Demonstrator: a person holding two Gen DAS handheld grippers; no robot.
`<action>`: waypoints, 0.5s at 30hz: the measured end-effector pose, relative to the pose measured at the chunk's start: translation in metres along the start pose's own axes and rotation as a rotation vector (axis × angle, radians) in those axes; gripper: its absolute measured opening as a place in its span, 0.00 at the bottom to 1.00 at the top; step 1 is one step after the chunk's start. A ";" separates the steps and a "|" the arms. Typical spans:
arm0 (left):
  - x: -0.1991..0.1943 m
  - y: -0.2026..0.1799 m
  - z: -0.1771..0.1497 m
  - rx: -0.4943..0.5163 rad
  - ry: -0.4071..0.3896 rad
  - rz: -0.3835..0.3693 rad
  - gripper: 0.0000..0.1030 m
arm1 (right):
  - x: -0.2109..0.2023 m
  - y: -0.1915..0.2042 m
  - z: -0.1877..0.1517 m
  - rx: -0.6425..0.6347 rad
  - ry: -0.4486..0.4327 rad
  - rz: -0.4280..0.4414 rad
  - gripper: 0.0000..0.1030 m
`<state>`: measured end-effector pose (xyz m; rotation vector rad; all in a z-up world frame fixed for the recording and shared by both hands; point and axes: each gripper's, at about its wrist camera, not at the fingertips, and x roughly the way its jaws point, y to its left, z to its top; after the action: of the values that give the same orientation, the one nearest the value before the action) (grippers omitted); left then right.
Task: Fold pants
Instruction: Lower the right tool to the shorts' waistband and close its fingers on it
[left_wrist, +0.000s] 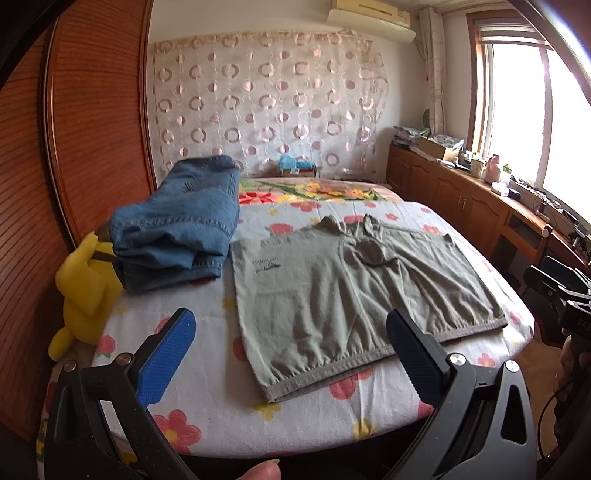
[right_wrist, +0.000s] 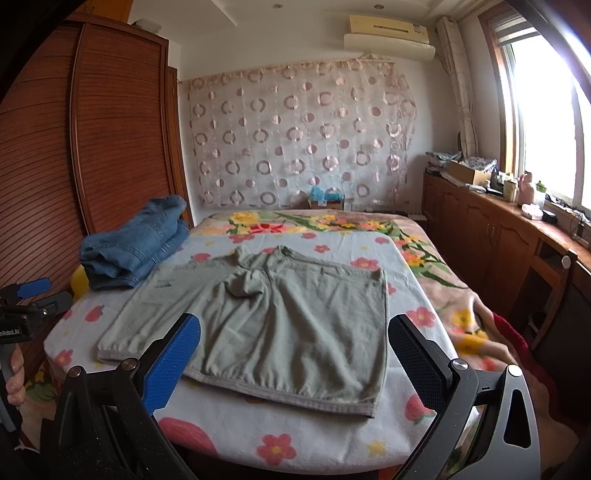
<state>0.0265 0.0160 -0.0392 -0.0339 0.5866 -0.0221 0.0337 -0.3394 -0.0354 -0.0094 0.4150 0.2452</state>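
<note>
Grey-green pants (left_wrist: 354, 284) (right_wrist: 273, 325) lie spread flat on the flowered bed cover, their elastic band along the near edge and the legs pointing away. My left gripper (left_wrist: 291, 350) hovers open above the near left part of the band, nothing between its blue-padded fingers (left_wrist: 166, 354). My right gripper (right_wrist: 295, 354) is also open, above the band's near middle, empty. The right gripper's body (left_wrist: 569, 299) shows at the right edge of the left wrist view, and the left gripper's body (right_wrist: 26, 306) at the left edge of the right wrist view.
Folded blue jeans (left_wrist: 177, 225) (right_wrist: 136, 243) sit at the far left of the bed cover (left_wrist: 325, 417). A yellow plush toy (left_wrist: 85, 291) leans by the wooden wardrobe (left_wrist: 55, 184). Wooden cabinets (right_wrist: 498, 236) run under the window on the right. A thumb (left_wrist: 258, 470) shows at the bottom.
</note>
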 end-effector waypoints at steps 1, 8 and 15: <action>0.003 0.001 -0.002 0.000 0.007 -0.002 1.00 | 0.001 -0.002 -0.001 0.001 0.006 -0.001 0.99; 0.019 0.009 -0.012 -0.006 0.052 0.007 1.00 | 0.004 -0.007 0.001 0.004 0.034 -0.025 0.99; 0.042 0.018 -0.027 0.005 0.120 0.016 1.00 | 0.019 -0.006 -0.001 -0.009 0.099 0.005 0.99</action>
<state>0.0469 0.0321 -0.0857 -0.0232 0.7072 -0.0100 0.0510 -0.3407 -0.0444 -0.0297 0.5128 0.2523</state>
